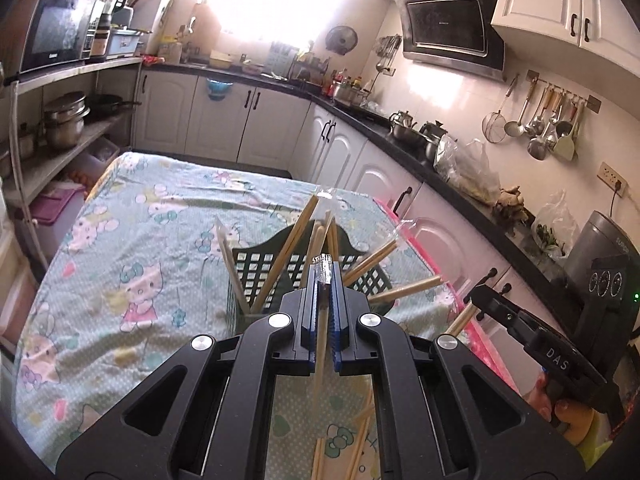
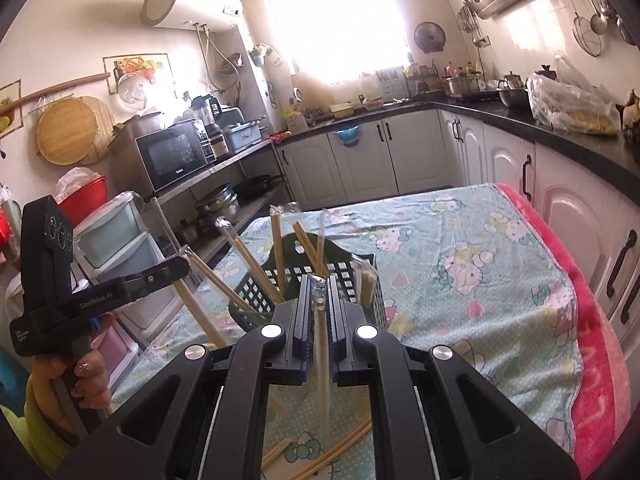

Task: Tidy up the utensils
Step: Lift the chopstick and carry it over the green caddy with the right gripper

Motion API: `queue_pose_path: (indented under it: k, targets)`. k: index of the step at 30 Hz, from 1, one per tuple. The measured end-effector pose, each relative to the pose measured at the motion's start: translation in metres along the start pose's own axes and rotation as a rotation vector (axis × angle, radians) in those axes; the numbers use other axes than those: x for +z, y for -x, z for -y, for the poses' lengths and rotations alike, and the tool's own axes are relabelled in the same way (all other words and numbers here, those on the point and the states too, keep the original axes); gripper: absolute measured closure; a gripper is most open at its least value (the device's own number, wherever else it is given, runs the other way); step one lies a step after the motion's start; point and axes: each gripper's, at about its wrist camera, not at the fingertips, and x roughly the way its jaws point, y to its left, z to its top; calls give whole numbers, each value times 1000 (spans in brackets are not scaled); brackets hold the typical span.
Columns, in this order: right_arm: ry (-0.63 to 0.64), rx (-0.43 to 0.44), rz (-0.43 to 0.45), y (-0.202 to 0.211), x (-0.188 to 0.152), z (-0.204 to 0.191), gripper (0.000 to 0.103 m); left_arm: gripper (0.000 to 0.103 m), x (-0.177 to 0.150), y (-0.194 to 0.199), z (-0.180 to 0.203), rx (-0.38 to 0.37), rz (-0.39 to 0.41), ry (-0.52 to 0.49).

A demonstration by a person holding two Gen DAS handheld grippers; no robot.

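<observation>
Left wrist view: the left gripper (image 1: 325, 276) clenches a wrapped chopstick pair (image 1: 321, 340), the green lattice basket (image 1: 256, 268) of chopsticks just beyond its jaws. Right wrist view: the right gripper (image 2: 319, 292) likewise grips a chopstick pair (image 2: 322, 356) before that basket, loose chopsticks (image 2: 340, 448) lying below on the Hello Kitty cloth (image 2: 460, 248); only here a wall-mounted water heater (image 2: 188, 6) shows.

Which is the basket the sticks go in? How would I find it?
Look at the table with the cartoon-cat cloth. Near its middle stands a dark green plastic basket with grid-hole walls. It is the only container there, with wrapped chopsticks leaning out.
</observation>
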Motion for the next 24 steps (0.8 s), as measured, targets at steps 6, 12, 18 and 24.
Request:
queue_pose_path:
  k: [6, 12, 18, 24]
  targets:
    - [21, 10, 25, 5, 10, -8, 96, 101, 12, 6, 5, -9, 30, -18]
    - [46, 26, 60, 10, 25, -17, 96, 101, 26, 14, 10, -14, 63, -34]
    - [60, 50, 93, 13, 39, -26, 96, 101, 38, 23, 14, -13, 90, -56]
    - [71, 66, 123, 15, 51, -33, 96, 101, 48, 29, 14, -6, 111, -68]
